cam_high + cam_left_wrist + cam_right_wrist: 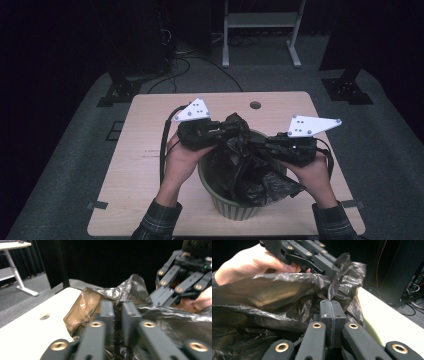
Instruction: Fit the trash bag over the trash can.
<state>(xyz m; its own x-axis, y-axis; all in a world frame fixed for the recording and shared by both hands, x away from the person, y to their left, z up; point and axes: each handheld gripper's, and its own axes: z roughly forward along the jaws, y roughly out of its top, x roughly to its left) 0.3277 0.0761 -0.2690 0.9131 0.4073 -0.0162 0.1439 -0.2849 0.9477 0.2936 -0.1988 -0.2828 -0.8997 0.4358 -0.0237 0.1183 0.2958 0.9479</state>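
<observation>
Here, 2 grippers, left gripper and right gripper, clamped on black bag, over green bin rim, near table front edge.

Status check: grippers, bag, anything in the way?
Left gripper shut on bag. Right gripper shut on bag. Bag half in bin, rim not covered. Nothing in the way.

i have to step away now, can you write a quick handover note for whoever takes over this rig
Left gripper: shut on the black bin bag at the far rim.
Right gripper: shut on the same bag, beside it.
Green ribbed bin: upright near the front middle of the wooden table.
Done: the bag sits crumpled inside the bin, with part spilling over the right rim.
Left: spread the bag's mouth and fold it over the rim all round.
</observation>
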